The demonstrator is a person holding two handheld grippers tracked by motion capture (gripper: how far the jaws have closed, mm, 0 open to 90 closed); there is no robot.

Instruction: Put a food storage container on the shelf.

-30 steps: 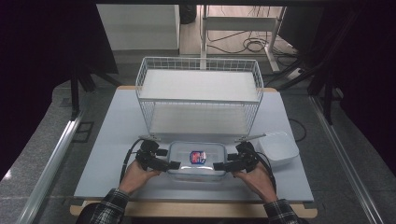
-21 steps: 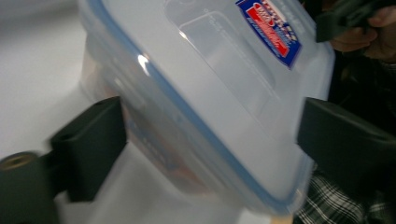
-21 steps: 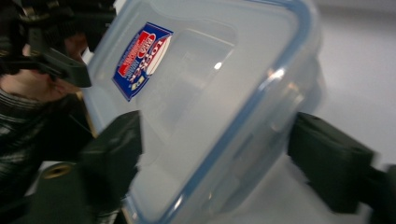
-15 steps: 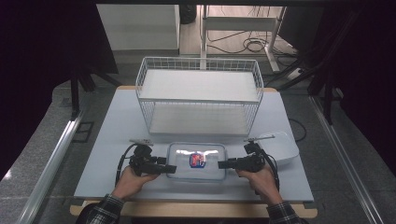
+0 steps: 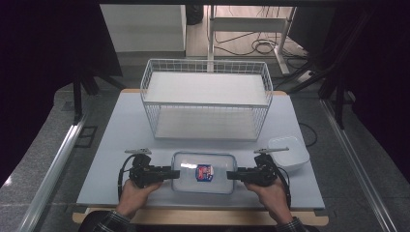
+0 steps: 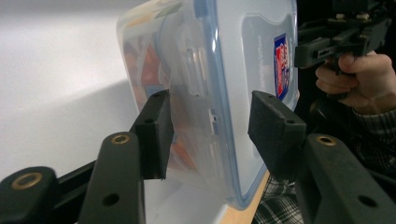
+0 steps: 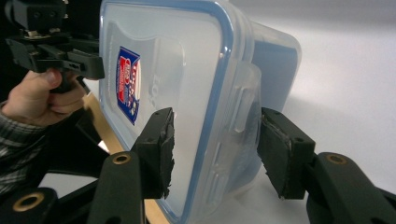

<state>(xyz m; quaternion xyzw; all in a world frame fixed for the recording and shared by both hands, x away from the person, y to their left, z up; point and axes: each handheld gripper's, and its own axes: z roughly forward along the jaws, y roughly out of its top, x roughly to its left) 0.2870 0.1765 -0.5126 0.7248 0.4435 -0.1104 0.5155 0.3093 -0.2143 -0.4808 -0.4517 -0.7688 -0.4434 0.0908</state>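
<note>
Box sits near-centre on the surface, lid on. Your left tool and right tool have just been closing across its short ends and now straddle them, grip unconfirmed. Lift still to do; rack beyond stands empty.

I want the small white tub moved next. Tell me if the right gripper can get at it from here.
Probably yes: the white tub sits uncovered just beside the right gripper, nothing between them. But its jaws straddle the clear lidded container, so it must back off first.
</note>
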